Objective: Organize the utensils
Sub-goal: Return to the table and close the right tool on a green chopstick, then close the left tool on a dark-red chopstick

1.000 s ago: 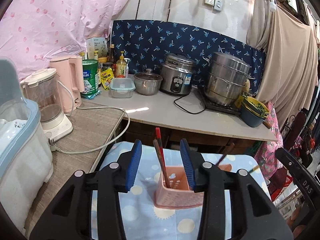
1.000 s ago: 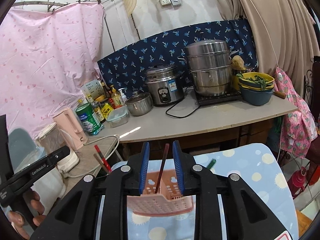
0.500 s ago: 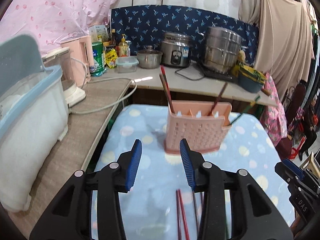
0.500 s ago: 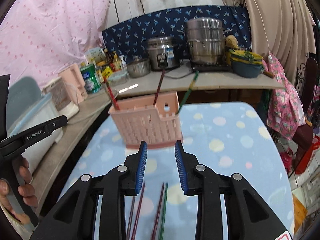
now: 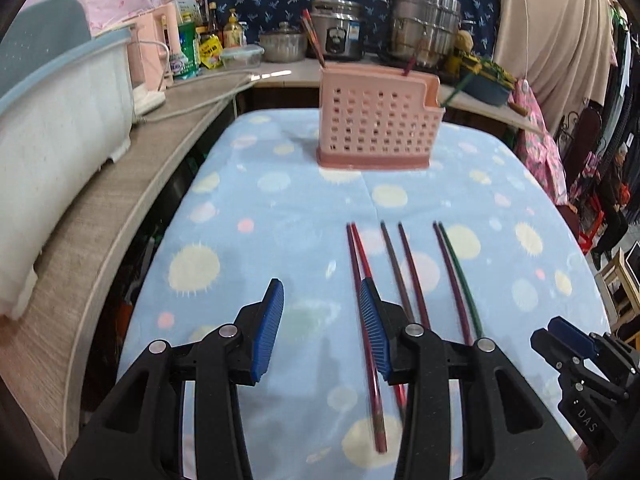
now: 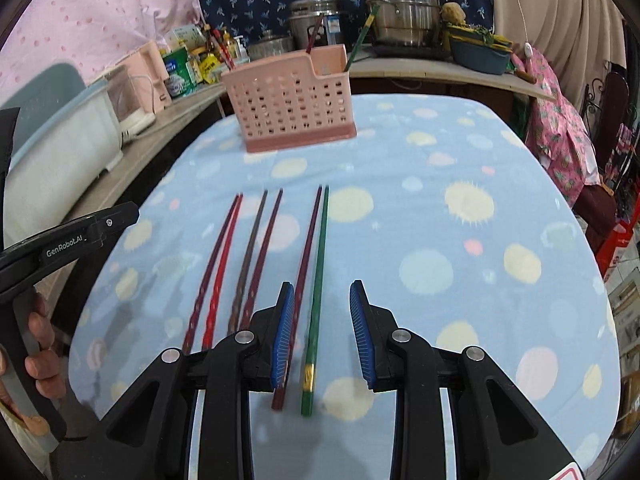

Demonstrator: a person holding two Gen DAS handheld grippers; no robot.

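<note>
both grippers tilted down over the loose chopsticks

the left gripper point(image 5: 320, 330) points forward and downward over the near part of the table point(image 5: 280, 208), which is covered by a light blue cloth with pale dots. its jaws stand apart with nothing between the blue pads; the right-hand pad sits in front of the red chopstick pair point(image 5: 362, 276), so whether it touches them cannot be told. a hand point(image 6: 38, 344) grips the left gripper's handle, seen at the left edge of the right wrist view.

the right gripper point(image 6: 322, 332) is tilted the same way, nose down toward the cloth. its jaws are released, and the green chopstick point(image 6: 318, 292) lies on the cloth in the gap between the pads, with neither pad pressing on it. the dark red chopstick point(image 6: 306, 248) beside it passes under the left-hand pad.

six chopsticks lie on the near half of the table in three pairs, all running from the near edge toward the far edge: the red pair nearest the left edge, a brown and maroon pair point(image 6: 260, 252) in the middle, and the dark red and green pair on the right.

the pink perforated utensil holder point(image 6: 290, 100) stands upright near the far edge of the table, well apart from the loose chopsticks. a few chopsticks already stand in it, including a green one point(image 6: 362, 38) leaning out of its lower right-hand compartment.
</note>
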